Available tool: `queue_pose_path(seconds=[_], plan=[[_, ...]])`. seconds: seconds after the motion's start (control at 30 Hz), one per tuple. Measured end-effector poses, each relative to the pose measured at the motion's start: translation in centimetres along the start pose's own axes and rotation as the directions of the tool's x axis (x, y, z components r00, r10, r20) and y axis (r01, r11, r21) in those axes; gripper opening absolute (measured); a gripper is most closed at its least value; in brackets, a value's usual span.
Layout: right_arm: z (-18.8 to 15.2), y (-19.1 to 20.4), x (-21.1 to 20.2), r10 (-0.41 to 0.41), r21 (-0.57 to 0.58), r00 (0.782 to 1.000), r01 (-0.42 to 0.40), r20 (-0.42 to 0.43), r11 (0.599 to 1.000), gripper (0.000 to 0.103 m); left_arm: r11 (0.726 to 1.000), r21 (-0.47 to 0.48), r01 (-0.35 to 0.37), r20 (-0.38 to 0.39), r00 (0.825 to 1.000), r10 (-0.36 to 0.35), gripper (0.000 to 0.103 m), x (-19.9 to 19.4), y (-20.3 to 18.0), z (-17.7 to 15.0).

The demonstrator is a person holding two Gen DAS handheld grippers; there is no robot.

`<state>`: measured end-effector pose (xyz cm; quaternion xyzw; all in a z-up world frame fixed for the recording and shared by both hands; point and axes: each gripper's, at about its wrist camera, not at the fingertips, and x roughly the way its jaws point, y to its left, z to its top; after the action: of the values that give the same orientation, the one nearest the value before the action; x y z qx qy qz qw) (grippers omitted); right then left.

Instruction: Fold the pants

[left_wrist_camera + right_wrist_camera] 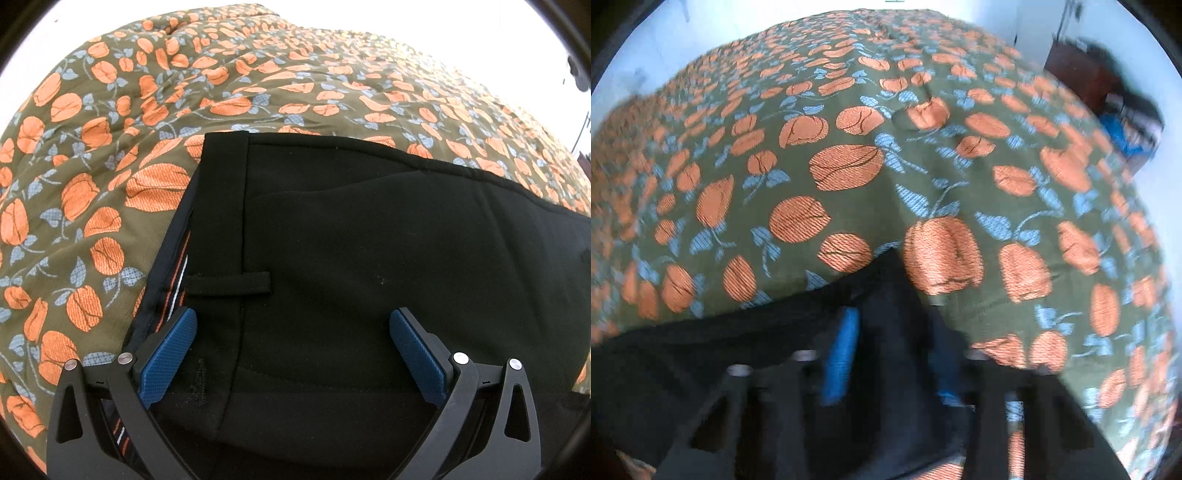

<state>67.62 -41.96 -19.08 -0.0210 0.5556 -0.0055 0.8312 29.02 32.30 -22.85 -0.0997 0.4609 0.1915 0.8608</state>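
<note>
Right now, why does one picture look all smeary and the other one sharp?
In the right wrist view the flowered blanket and the right gripper are smeared by motion blur; in the left wrist view the black pants and left gripper are crisp, though the lens bends the edges and the far wall is washed out white.

Open floral bedspread (pixel 849 110) lies clear beyond the black pants (pixel 351 240); a dark cabinet (pixel 1082 74) stands far right.
</note>
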Motion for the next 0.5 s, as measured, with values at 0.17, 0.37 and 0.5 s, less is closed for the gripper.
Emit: queue_pose_path(seconds=[0.17,0.37,0.5], plan=[[-2.7,-0.4,-4.7,0.006,-0.023,0.990,-0.003,0.138,1.000,0.007,1.000,0.001,-0.001,0.001,1.000,0.001,0.103,0.0,0.1,-0.1],[-7.2,1.0,-10.7,0.083,-0.058,0.966,-0.071,0.244,0.996,0.007,1.000,0.000,-0.004,0.006,1.000,0.004,0.103,0.0,0.2,-0.1],[-11.2,2.1,-13.5,0.105,-0.066,0.959,-0.090,0.264,0.994,0.007,1.000,0.001,-0.003,0.012,1.000,0.003,0.103,0.0,0.3,-0.1]])
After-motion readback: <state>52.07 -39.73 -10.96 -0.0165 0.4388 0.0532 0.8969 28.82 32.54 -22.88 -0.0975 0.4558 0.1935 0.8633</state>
